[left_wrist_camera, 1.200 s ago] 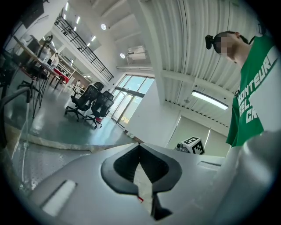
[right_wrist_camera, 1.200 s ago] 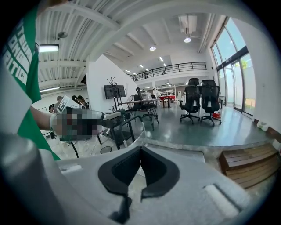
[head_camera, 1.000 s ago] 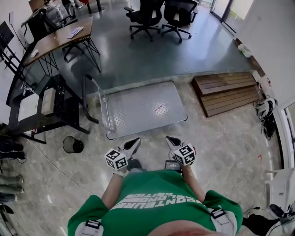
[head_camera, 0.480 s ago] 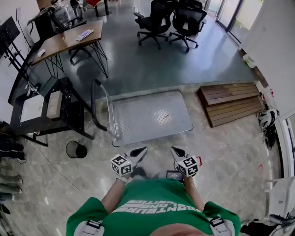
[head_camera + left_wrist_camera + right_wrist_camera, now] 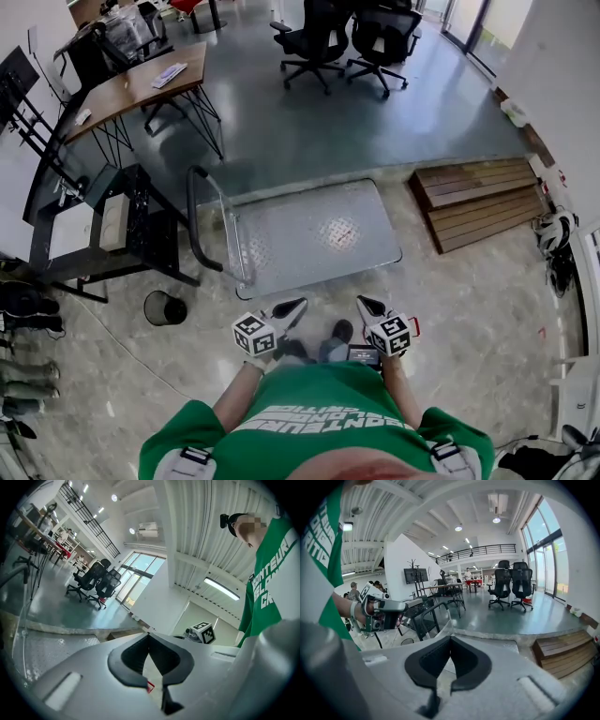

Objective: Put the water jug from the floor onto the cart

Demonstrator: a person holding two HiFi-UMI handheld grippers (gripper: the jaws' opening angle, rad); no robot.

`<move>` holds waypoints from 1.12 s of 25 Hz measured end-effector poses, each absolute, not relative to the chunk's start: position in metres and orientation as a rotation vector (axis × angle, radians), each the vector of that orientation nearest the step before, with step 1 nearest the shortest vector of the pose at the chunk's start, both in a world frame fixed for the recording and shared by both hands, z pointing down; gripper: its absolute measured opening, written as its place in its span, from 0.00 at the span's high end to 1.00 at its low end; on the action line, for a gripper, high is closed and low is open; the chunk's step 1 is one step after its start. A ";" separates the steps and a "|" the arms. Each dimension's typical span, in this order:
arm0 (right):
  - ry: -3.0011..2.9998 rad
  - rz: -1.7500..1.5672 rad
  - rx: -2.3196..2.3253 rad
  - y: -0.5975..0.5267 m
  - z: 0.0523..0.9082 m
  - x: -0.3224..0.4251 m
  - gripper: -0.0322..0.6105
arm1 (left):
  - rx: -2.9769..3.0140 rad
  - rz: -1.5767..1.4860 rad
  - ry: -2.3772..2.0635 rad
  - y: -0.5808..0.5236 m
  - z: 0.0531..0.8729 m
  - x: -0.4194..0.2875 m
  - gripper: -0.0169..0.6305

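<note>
No water jug shows in any view. The cart (image 5: 319, 234), a flat steel platform with a black push handle (image 5: 192, 211), stands on the pale floor just ahead of me. My left gripper (image 5: 294, 307) and right gripper (image 5: 364, 304) hang side by side in front of my chest, short of the cart's near edge. Both are shut with nothing between the jaws. In the left gripper view the jaw tips (image 5: 149, 634) meet, with the cart deck (image 5: 42, 648) beyond. In the right gripper view the tips (image 5: 450, 638) touch too, and the left gripper (image 5: 382, 611) shows beside the cart handle (image 5: 433, 609).
Stacked wooden boards (image 5: 483, 202) lie right of the cart. A black wastebasket (image 5: 164, 307) and a black rack (image 5: 112, 225) stand to its left. Farther off, on the grey floor, are a desk (image 5: 141, 80) and office chairs (image 5: 314, 33).
The cart has come closer and lower in the head view. Both grippers have drifted slightly forward and down, staying shut and empty.
</note>
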State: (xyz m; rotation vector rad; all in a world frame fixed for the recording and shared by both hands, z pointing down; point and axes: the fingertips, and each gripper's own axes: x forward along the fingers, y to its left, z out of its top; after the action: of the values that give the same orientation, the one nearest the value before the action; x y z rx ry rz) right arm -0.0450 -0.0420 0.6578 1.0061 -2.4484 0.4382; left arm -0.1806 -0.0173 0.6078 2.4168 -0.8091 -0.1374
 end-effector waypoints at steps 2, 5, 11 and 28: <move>-2.454 0.439 1.018 -0.054 0.657 -0.038 0.96 | 2.428 -0.106 -0.807 -0.026 0.608 -0.173 0.97; -2.453 0.463 1.041 -0.061 0.658 -0.029 0.96 | 2.462 -0.035 -0.791 -0.031 0.605 -0.163 0.97; -2.405 0.537 1.077 -0.064 0.671 0.009 0.96 | 2.466 0.033 -0.721 -0.046 0.607 -0.126 0.97; -2.145 0.723 1.389 -0.047 0.743 0.132 0.96 | 2.502 0.294 -0.256 -0.047 0.638 -0.005 0.97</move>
State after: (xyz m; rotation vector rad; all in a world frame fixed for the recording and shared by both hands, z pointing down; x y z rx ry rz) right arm 0.1315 -0.0471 0.7428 1.3889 -2.1450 0.7231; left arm -0.0046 -0.0468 0.6376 2.5017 -0.2562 0.2945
